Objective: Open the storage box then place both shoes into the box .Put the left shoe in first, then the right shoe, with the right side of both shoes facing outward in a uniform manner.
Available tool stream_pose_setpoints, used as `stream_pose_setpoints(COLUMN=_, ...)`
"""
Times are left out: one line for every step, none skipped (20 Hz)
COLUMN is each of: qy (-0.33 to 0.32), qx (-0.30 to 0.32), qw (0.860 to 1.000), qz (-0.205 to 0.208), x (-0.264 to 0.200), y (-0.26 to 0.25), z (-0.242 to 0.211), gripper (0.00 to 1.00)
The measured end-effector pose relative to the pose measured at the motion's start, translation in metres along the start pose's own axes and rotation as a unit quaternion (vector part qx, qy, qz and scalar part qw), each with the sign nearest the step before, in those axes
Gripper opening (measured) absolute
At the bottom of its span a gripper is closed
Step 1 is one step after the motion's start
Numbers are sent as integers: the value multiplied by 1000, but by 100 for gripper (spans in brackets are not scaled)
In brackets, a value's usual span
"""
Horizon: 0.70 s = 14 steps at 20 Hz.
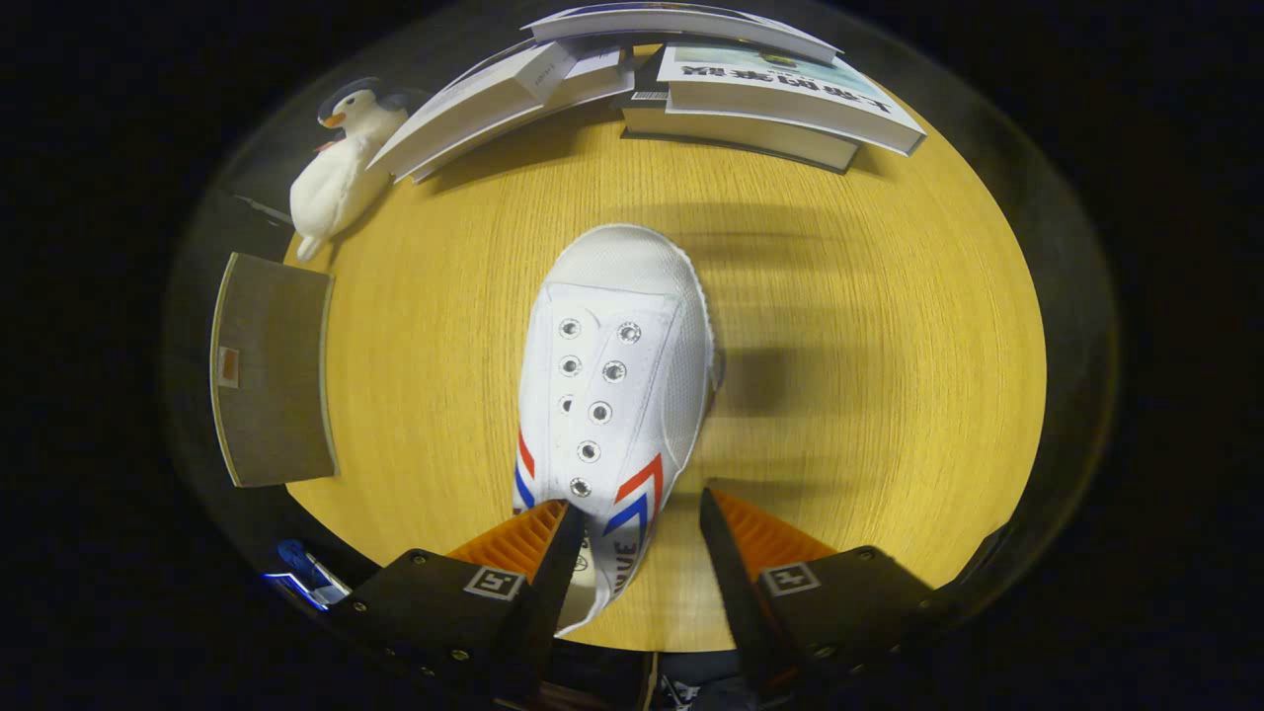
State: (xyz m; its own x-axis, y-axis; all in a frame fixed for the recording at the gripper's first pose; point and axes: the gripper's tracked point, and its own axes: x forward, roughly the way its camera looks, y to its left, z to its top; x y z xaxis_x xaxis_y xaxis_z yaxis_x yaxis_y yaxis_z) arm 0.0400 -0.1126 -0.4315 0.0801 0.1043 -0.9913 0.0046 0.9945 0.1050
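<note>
- Your gripper (632, 523) is open: the two fingers stand apart, with the heel end of the white shoe (612, 395) between them
- The shoe lies on the wooden tabletop (869, 346), toe pointing away from you toward the stacked books (770, 94); its heel sits closer to the left finger and may be touching it, while a clear gap of bare wood shows beside the right finger
- Because the shoe is off-centre, closing now could push it sideways or twist it before both fingers bite; you would likely end up pinching only the soft upper
- The canvas looks pliable, so a grip on the collar alone could fold and let the shoe droop or slip out when lifted
- I cannot tell from here whether this is the left or right shoe; taking the wrong one first would break the order the task demands
- A grey flat panel (272, 370) lies at the tabletop's left edge, near a plush penguin (341, 168); whether it belongs to the storage box I cannot tell, so judge it unopened
</note>
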Motion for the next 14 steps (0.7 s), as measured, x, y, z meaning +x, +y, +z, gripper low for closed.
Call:
stream_pose_setpoints(qy=0, qx=-2, qw=1000, qz=1, x=0, y=0, z=2, gripper=41)
stream_pose_setpoints(qy=0, qx=-20, qw=1000, qz=-23, x=2, y=-9, z=0, gripper=30)
stream_pose_setpoints(qy=-3, qx=-11, qw=1000, qz=-27, x=-2, y=-15, z=-1, gripper=20)
stream_pose_setpoints(qy=-5, qx=-11, qw=999, qz=-31, x=-5, y=-16, z=0, gripper=9)
stream_pose_setpoints(qy=-4, qx=-10, qw=999, qz=-32, x=-3, y=-15, z=0, gripper=2)
stream_pose_setpoints(qy=-3, qx=-12, qw=999, qz=-31, x=-4, y=-16, z=0, gripper=2)
stream_pose_setpoints(qy=-2, qx=-11, qw=999, qz=-32, x=-4, y=-16, z=-2, gripper=2)
stream_pose_setpoints(qy=-4, qx=-7, qw=1000, qz=-29, x=-5, y=-15, z=-1, gripper=2)
stream_pose_setpoints(qy=-4, qx=-2, qw=1000, qz=-25, x=-8, y=-14, z=-1, gripper=2)
stream_pose_setpoints(qy=-4, qx=6, qw=1000, qz=-18, x=-11, y=-12, z=-1, gripper=2)
stream_pose_setpoints(qy=-3, qx=11, qw=1000, qz=-11, x=-14, y=-9, z=-2, gripper=2)
stream_pose_setpoints(qy=-2, qx=12, qw=1000, qz=-4, x=-19, y=-6, z=-4, gripper=2)
stream_pose_setpoints(qy=-3, qx=12, qw=1000, qz=-1, x=-25, y=-4, z=-5, gripper=2)
stream_pose_setpoints(qy=-5, qx=9, qw=1000, qz=-1, x=-30, y=-2, z=-6, gripper=2)
